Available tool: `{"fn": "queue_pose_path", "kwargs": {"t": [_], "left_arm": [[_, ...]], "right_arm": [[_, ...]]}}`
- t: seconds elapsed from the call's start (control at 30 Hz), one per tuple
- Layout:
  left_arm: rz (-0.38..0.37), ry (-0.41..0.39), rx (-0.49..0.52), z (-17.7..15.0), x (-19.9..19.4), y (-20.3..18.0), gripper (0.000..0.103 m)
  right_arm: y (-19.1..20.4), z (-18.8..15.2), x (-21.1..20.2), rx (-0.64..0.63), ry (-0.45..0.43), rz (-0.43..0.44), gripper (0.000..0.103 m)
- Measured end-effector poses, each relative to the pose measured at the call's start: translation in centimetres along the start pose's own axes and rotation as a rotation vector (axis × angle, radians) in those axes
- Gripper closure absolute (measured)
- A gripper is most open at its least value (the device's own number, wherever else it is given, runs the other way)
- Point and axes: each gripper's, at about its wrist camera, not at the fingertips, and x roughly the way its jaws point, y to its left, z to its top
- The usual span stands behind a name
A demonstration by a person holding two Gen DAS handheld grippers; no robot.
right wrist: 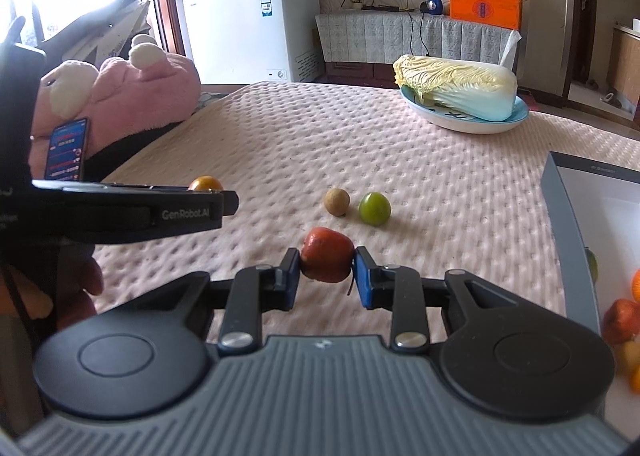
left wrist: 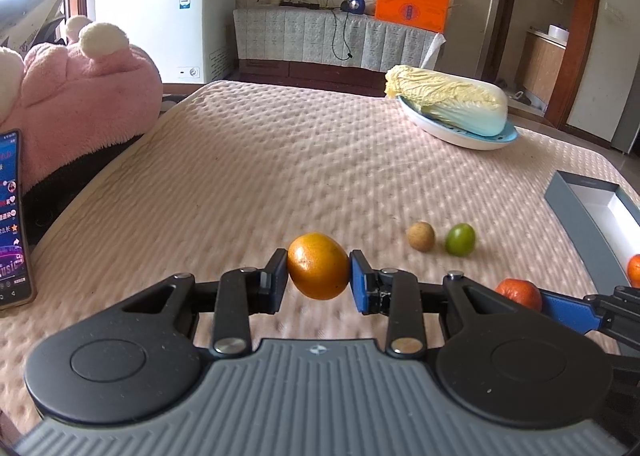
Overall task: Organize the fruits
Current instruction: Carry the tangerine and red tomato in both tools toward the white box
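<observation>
Orange fruit (left wrist: 318, 266) fills the left gripper (left wrist: 319, 276); right gripper (right wrist: 327, 270) clamps a red fruit (right wrist: 327, 259), its underside hidden.

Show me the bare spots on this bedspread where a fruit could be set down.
Widest bare stretch: mid-bedspread, between the pink plush, the cabbage plate and the fruit row. Crowded: near right, where the brown fruit, green fruit and grey box cluster beside both loaded grippers, left and right.
</observation>
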Motion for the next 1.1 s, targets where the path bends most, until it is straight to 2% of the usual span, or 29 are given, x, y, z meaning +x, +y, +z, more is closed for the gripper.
{"fn": "queue_pose_path", "kwargs": {"t": [0.63,0.83,1.1], "left_arm": [[-0.058,-0.032,0.060,-2.6,-6.6,-4.9,0.065],[-0.057,-0.032,0.072,-2.6,-7.2,-6.4,0.065],[-0.101,-0.038,0.099,-2.4,-7.8,-9.3,0.065]], "right_arm": [[-1.3,-2.3,-7.4,0.008,-0.050,-0.030,0.071],[-2.6,-3.0,-9.7,0.013,-0.065,-0.053,0.071],[-4.7,-3.6,-11.6,0.029,-0.081,-0.084,0.071]]}}
